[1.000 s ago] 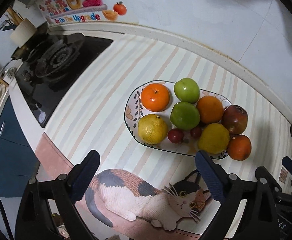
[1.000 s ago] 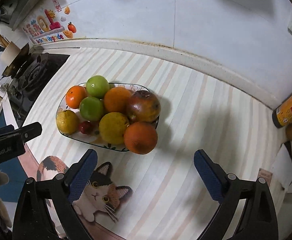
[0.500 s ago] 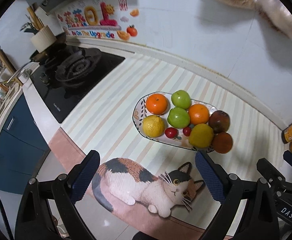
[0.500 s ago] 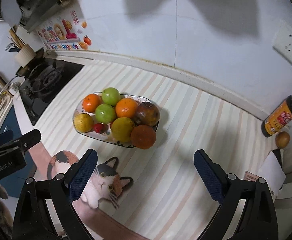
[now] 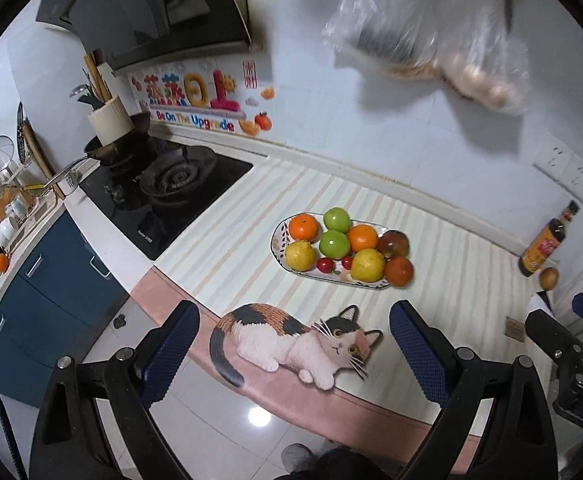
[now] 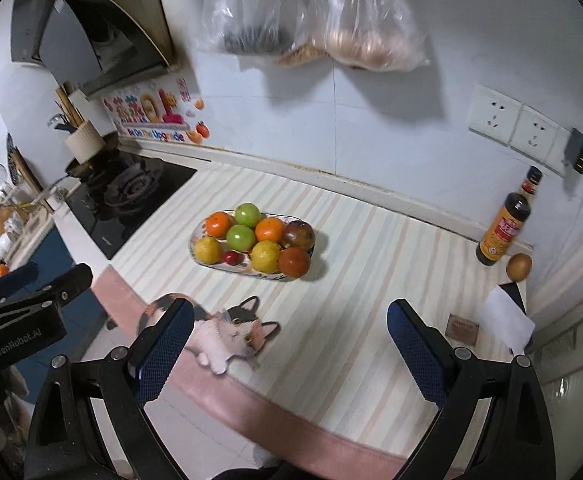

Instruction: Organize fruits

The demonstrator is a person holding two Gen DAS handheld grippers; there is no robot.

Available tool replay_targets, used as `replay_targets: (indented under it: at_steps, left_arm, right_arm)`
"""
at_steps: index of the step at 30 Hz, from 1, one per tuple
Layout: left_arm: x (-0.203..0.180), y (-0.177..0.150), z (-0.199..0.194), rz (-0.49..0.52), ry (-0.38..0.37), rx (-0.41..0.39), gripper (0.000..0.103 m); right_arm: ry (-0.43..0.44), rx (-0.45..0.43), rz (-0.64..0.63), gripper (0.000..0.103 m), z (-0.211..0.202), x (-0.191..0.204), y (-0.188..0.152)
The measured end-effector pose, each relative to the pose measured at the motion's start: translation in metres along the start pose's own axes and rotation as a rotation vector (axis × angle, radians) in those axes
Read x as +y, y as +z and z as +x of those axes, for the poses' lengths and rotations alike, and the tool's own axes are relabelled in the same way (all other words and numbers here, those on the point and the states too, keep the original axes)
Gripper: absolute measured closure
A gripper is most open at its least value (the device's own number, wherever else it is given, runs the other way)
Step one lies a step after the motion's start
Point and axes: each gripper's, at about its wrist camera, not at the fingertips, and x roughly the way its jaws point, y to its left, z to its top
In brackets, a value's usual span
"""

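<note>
Fruit's all piled on the plate (image 6: 198, 236) mid-bench, both the left gripper (image 5: 291, 340) and right gripper (image 6: 289, 338) spread wide and empty. Looks basically done; I'd just keep clear of the pile.

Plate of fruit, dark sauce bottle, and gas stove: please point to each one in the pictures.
Plate of fruit (image 6: 198, 236), right wrist view, on its bare left rim.
Dark sauce bottle (image 6: 503, 229), right wrist view, on its orange label.
Gas stove (image 5: 179, 178), left wrist view, on the burner grate.
</note>
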Motion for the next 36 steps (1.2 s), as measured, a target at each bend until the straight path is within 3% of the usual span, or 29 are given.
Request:
replay_targets:
  at_steps: [7, 18, 27, 36]
  left_arm:
    - [-0.001, -0.020, -0.056, 0.025, -0.024, -0.044, 0.006]
    - [-0.011, -0.028, -0.084, -0.008, -0.032, -0.074, 0.006]
    - [-0.021, -0.007, -0.049, -0.020, -0.013, -0.041, 0.006]
    - [-0.021, 0.018, 0.012, -0.020, 0.022, 0.041, 0.006]
  right_arm:
    - [0.012, -0.054, -0.007, 0.004, -0.066, 0.003, -0.017]
    - [0.038, -0.082, -0.040, 0.004, -0.100, -0.004, -0.018]
    - [0.023, -0.030, -0.036, 0.004, -0.052, -0.018, 0.006]
    - [0.005, 0.049, -0.039, 0.003, 0.030, -0.020, 0.040]
